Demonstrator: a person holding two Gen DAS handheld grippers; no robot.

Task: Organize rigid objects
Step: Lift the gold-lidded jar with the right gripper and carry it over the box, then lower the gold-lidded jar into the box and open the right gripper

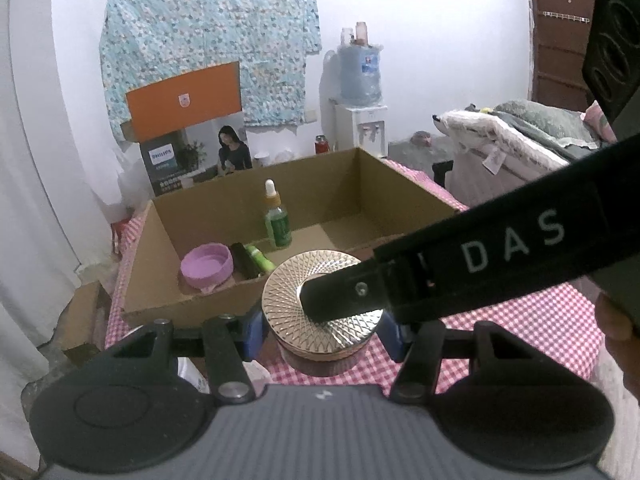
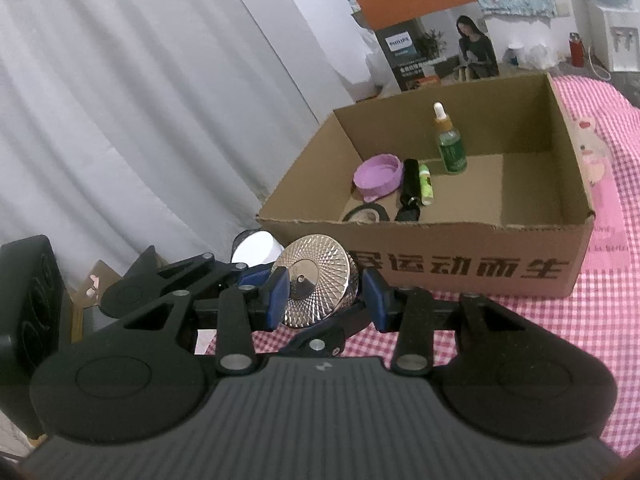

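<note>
Checkered cloth [image 2: 580,320] bears cardboard box [image 2: 460,236] holding dropper bottle [image 2: 450,144]; both tools [image 1: 320,332] [image 2: 326,296] clamp jar [image 1: 320,308].

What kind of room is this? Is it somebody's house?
Most likely a room in someone's home, probably a bedroom. A bed with blankets stands to one side, a water dispenser stands by the wall, and a cardboard box of small household things sits on a pink checked cloth.

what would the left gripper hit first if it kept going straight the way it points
Probably the near wall of the cardboard box, just beyond the gold-lidded jar held in the left gripper. Depth is unclear; it might pass over the rim instead.
</note>
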